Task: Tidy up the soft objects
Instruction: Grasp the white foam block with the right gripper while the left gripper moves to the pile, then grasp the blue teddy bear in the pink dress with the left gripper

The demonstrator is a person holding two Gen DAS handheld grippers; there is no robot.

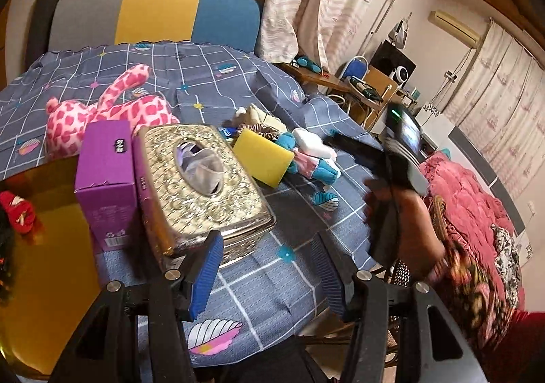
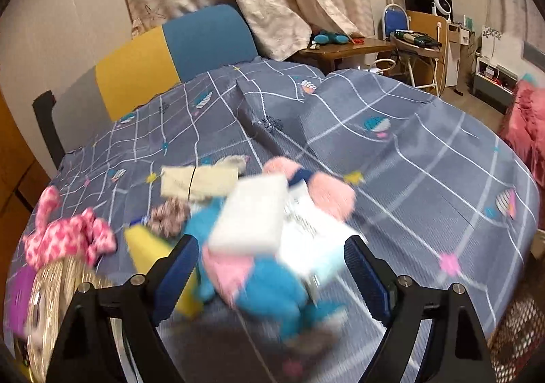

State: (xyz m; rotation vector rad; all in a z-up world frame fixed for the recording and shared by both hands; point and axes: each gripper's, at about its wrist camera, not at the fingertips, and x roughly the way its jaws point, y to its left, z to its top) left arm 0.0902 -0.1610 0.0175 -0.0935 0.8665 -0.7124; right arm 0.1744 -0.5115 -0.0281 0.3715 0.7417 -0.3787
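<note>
Where the grey-blue checked cloth (image 2: 425, 158) covers the desk, it lies under every object and beneath both tools. Beyond the left hand-held gripper (image 1: 269, 267), towards the far left, lies the pink spotted plush toy (image 1: 112, 110). Directly ahead of that gripper's left finger stands the embossed metal tissue box (image 1: 201, 185), its near corner just beside the fingertip; whether they touch cannot be told. The purple carton (image 1: 105, 178) stands against the box's left side. Ahead and to the right of this gripper, past the box, lies the yellow sponge (image 1: 264, 156) at the edge of a heap of soft items. The left gripper's jaws stand apart with only cloth between them.

The right hand-held gripper (image 2: 270, 270), held by a hand (image 1: 405, 216), hovers over that heap. Its jaws are wide apart, and the blurred blue and pink plush toy (image 2: 269, 287) lies between and below them, not pressed by either pad. A white pad (image 2: 252, 216) rests on the plush, with a brown scrunchie (image 2: 170, 214) ahead to the left.
</note>
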